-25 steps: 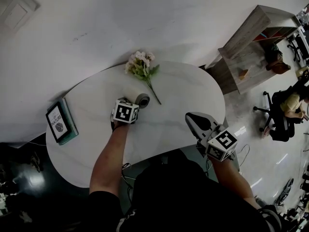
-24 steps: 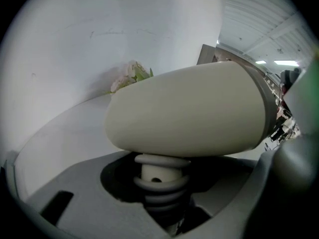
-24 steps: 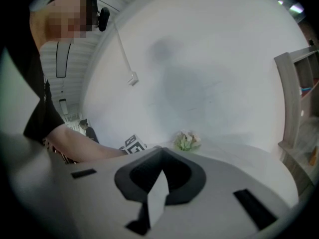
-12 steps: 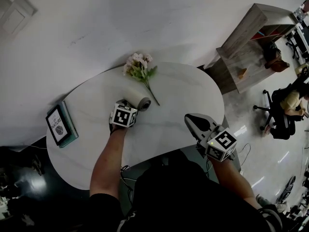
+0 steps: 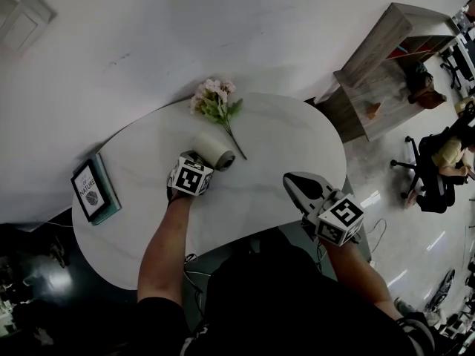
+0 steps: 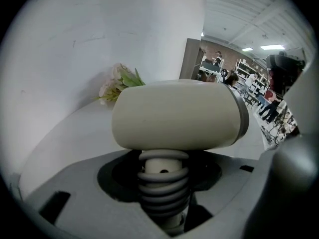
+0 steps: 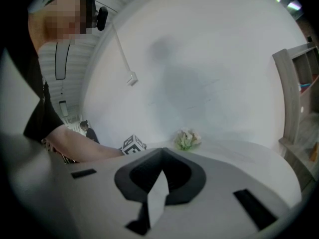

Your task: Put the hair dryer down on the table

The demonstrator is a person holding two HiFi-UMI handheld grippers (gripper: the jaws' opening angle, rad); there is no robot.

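From the head view, the hair dryer [image 5: 214, 149] is on the white table [image 5: 282, 139], just below the flowers [image 5: 215, 100], and the left gripper [image 5: 193, 162] is right beside it. A moment ago the dryer's dark round mouth looked up at us. Now the dryer lies more on its side, with its pale body stretched out on the table top. The right gripper [image 5: 297, 185] hangs over the near edge of the table, well apart from the dryer (it is not helping with this job). In the left gripper view, the ribbed handle [image 6: 163, 185] is between the jaws. The jaws have just been opening wide, so they look let go and not squeezing. That means the dryer seems to be resting on the table by itself, and the job looks almost done. In the right gripper view, the jaws are pressed together with nothing between them.
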